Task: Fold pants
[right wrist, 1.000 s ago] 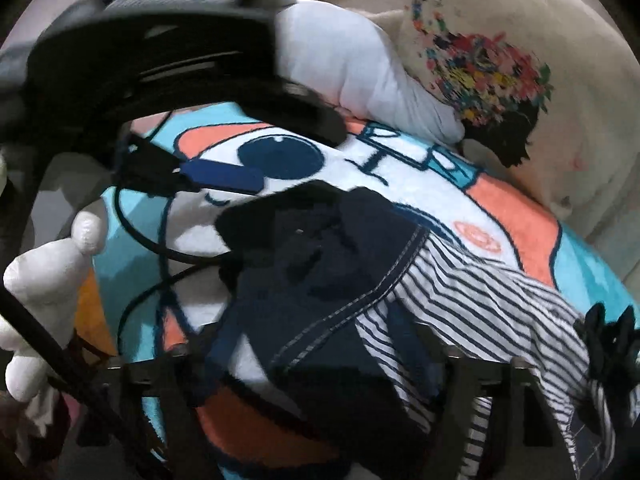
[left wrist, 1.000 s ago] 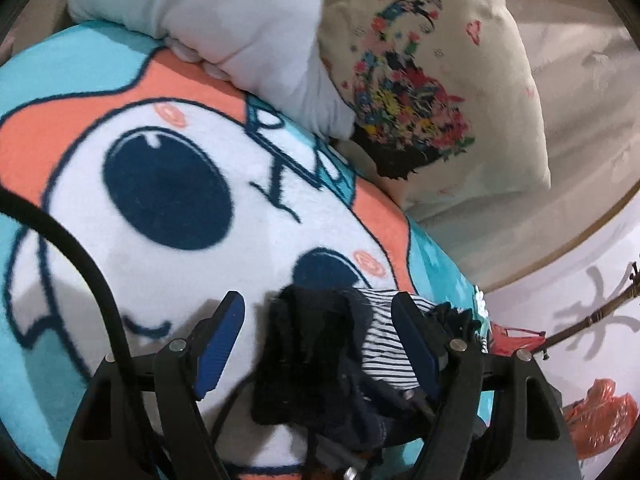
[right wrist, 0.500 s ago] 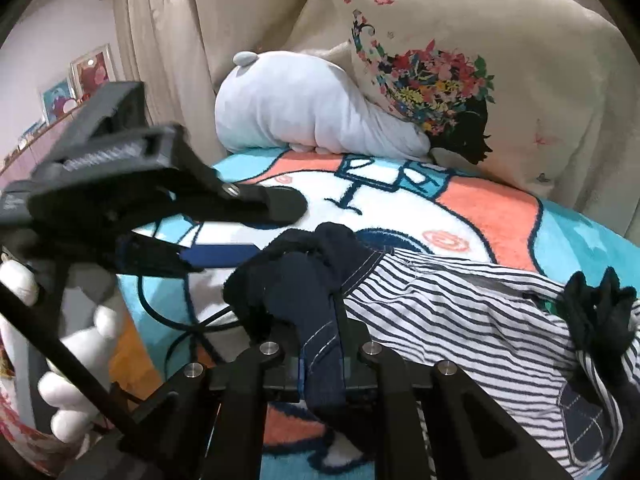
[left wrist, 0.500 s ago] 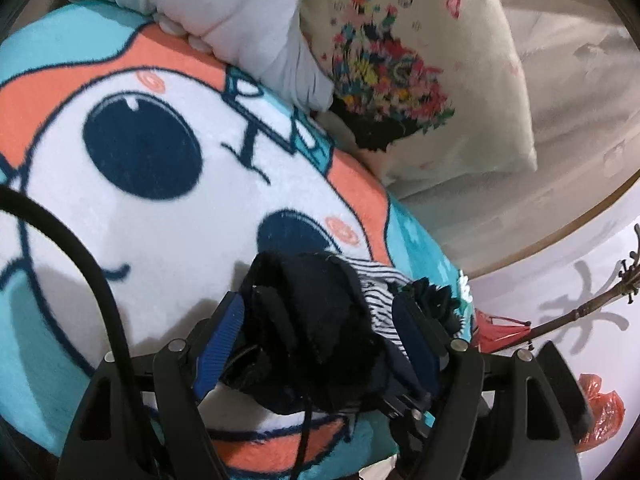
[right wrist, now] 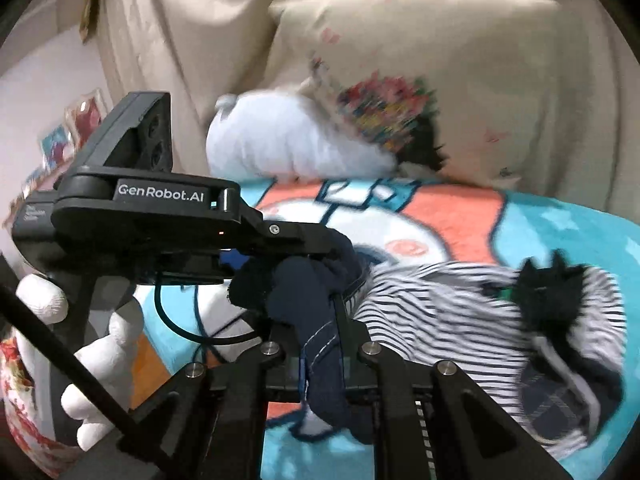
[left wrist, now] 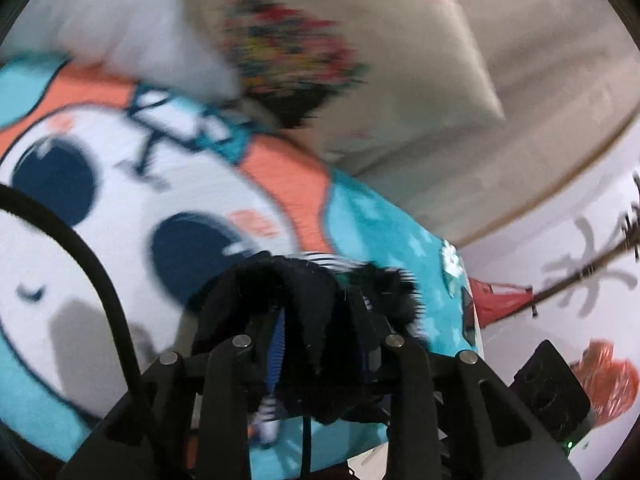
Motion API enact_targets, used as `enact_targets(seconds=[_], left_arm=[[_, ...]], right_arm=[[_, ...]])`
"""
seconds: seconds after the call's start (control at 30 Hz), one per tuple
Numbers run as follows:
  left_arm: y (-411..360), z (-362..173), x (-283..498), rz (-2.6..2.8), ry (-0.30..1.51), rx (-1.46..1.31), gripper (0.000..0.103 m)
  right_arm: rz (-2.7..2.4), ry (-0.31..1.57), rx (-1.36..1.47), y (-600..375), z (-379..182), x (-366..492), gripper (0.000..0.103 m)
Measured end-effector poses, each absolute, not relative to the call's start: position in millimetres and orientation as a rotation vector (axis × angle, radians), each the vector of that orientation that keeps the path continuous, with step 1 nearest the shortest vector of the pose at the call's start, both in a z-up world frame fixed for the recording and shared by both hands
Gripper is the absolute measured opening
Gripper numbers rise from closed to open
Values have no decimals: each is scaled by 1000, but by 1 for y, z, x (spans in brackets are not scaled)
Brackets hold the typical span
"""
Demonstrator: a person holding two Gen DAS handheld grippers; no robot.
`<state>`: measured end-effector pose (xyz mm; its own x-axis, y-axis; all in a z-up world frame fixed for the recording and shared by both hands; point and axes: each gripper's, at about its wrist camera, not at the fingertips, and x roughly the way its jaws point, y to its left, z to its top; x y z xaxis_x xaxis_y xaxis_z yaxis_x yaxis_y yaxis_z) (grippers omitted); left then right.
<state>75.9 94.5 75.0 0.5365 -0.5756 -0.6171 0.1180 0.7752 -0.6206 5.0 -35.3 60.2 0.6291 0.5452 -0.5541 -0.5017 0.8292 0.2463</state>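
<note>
Both grippers pinch the dark denim pants bunched over the fleecy cartoon blanket. The left gripper has just closed on the cloth; the right gripper clamps a stitched fold. Only the right view shows striped fabric trailing toward 3 o'clock.

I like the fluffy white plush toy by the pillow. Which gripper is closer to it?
Left. The left gripper sits between the right gripper and the white plush toy; both clamp the dark pants.

Soft indoor light, strong motion blur, fisheye bending with black vignette at the corners
</note>
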Motion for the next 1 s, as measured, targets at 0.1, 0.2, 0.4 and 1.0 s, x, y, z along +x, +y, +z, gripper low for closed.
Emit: enact_targets(seconds=[0.1,0.2,0.4,1.0], left_arm=[[47,88,83,-512,917,-502,27],[-2,93,91,-601,937,-467,28],[-10,110,70,-727,891,-508,41],[179,91,-14,-262,670,-672,50]], right_arm=[[542,621,152,-80,75,2,10],[443,587,237,-131,78,-4,10],[242,665,350,-212,50,-2,50],[358,531,113,-158,101,-18,78]])
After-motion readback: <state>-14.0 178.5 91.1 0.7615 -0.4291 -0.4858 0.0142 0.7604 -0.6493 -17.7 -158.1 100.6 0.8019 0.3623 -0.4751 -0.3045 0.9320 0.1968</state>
